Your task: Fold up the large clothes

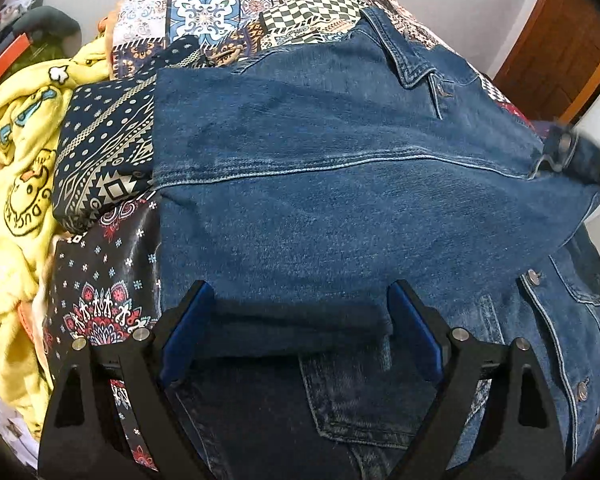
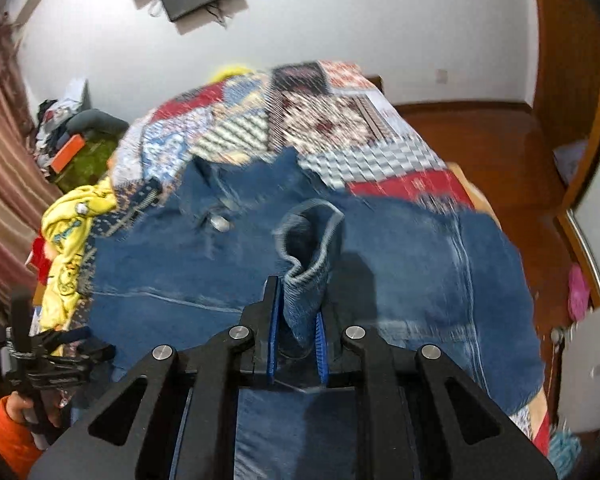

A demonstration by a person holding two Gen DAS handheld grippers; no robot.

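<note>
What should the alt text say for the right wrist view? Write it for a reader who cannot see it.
The right tool is shut on a denim sleeve cuff, held above a blue denim jacket spread on a patchwork bedspread. A yellow garment lies at the left, near the left tool.

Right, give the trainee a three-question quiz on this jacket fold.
1. True or false: the left tool is clamped on the denim jacket.
2. What does the right tool grip? A) sleeve cuff B) yellow blanket C) collar
3. Fill in: the jacket lies on a patchwork ____.

Key: 1 false, it is open over the denim; 2 A, the cuff; 3 bedspread.
</note>
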